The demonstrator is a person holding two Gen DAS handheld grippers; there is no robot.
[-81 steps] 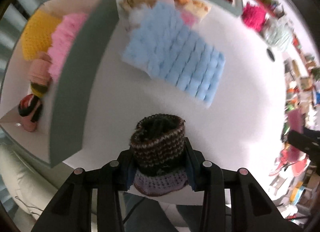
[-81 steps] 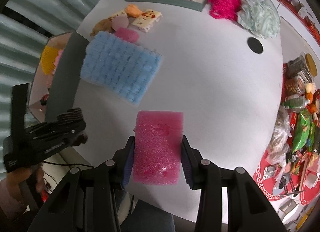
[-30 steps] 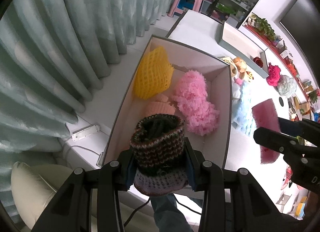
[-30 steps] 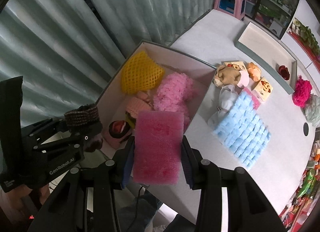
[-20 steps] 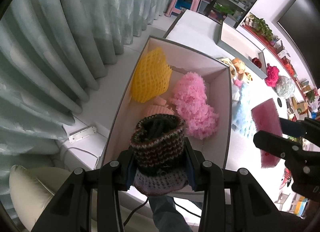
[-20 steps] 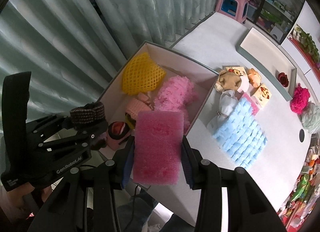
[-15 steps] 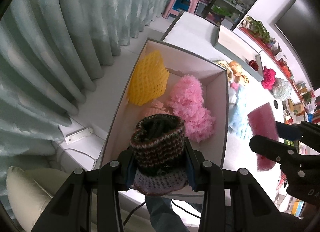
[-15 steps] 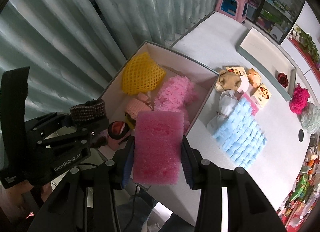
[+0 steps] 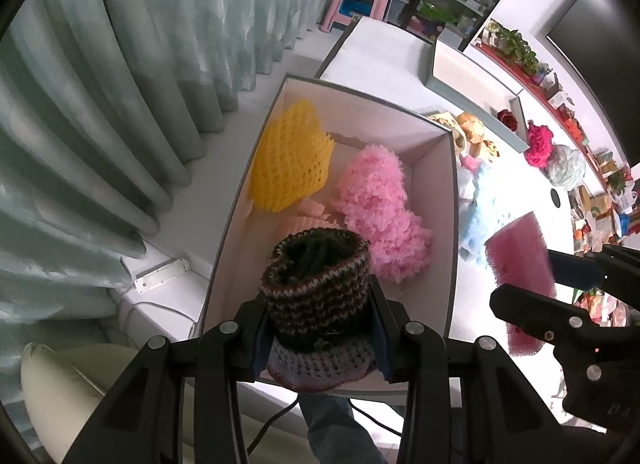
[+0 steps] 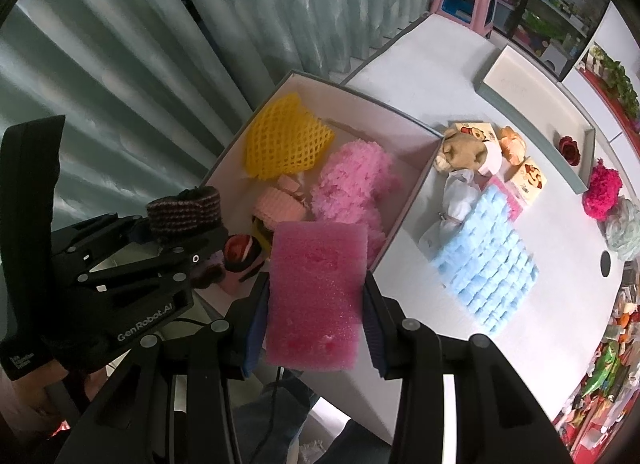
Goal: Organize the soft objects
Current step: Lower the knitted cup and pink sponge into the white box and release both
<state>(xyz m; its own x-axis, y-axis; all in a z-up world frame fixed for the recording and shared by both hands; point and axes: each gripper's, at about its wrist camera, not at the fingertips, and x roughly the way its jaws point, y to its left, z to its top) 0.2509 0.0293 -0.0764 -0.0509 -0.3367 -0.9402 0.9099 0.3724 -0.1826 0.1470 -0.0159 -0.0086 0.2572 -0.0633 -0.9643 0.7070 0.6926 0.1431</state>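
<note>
My left gripper is shut on a brown striped knitted hat and holds it above the near end of the open box. My right gripper is shut on a pink foam sponge, held above the box's near right corner. The right gripper with the sponge also shows in the left wrist view; the left gripper with the hat shows in the right wrist view. The box holds a yellow foam net, a fluffy pink piece, a peach knit and a red-black item.
On the white table right of the box lie a light blue mat, a white cloth, small plush toys, a magenta pompom and a grey tray with a red rose. Curtains hang to the left.
Both grippers swung from the table over to the box at the left, still holding the hat and the sponge. In the last half second both crept slightly closer over the box.
</note>
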